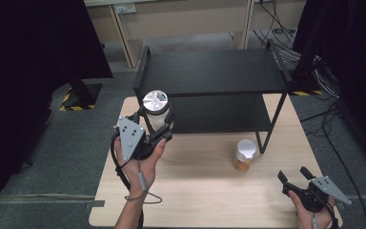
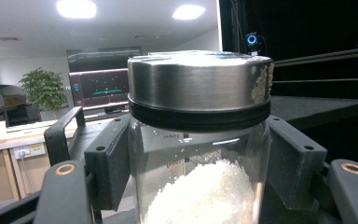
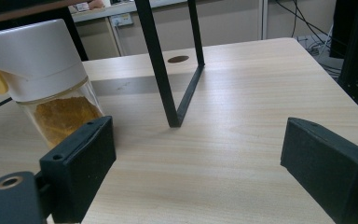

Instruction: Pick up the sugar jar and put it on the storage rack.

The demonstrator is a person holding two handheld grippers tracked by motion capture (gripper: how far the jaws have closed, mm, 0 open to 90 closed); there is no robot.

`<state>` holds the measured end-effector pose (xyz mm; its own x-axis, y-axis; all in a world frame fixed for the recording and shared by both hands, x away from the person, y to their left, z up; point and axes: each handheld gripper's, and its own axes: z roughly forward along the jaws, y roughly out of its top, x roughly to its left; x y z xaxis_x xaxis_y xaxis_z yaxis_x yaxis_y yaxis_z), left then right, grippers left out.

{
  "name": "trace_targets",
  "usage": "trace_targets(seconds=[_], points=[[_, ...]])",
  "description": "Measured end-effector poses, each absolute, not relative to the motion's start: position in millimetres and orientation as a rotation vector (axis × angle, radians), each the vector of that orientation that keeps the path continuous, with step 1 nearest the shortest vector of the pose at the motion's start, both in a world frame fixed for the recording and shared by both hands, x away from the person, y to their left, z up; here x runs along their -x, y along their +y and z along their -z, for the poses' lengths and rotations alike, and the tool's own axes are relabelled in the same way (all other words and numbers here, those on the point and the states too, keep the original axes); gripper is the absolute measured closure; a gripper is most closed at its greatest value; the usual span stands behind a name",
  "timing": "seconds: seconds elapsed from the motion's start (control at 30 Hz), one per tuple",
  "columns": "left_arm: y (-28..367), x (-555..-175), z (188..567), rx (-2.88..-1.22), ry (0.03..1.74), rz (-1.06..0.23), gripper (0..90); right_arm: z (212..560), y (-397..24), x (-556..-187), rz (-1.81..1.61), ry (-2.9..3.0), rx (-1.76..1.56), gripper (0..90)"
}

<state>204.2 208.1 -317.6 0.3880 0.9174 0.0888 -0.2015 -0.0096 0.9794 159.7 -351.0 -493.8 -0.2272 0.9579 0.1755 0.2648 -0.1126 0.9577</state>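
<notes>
Your left hand-held gripper (image 1: 158, 125) is clamping a glass jar (image 1: 156, 110) with a metal lid, its two black jaws pressing on the glass just under the dark band of the lid, as the left gripper view (image 2: 199, 154) is showing with the jar (image 2: 198, 140) standing upright between them. The jar is holding white grains, and a few are sticking to the lid's edge. In the high view you are holding it above the desk (image 1: 200, 191), at about ten o'clock from the desk's middle, just in front of the left end of the black two-tier shelf (image 1: 209, 71) that is standing along the far edge at twelve o'clock. Your right hand-held gripper (image 1: 295, 176) is resting near the desk's edge at about four o'clock, its jaws standing wide apart with nothing between them; the right gripper view (image 3: 198, 163) is showing bare wood in the gap. A second jar (image 1: 244, 155) with a white cap and amber contents is standing on the desk at about two o'clock, just beside the shelf's front right leg (image 1: 271, 126) and well apart from both grippers.
</notes>
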Motion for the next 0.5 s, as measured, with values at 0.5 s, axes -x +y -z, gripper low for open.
trace_targets(seconds=[0.5], points=[[206.3,-216.8,297.0,-1.245,0.757,-1.012,31.2,493.7,-351.5,-160.1,-1.384,1.515,-1.387,10.3]])
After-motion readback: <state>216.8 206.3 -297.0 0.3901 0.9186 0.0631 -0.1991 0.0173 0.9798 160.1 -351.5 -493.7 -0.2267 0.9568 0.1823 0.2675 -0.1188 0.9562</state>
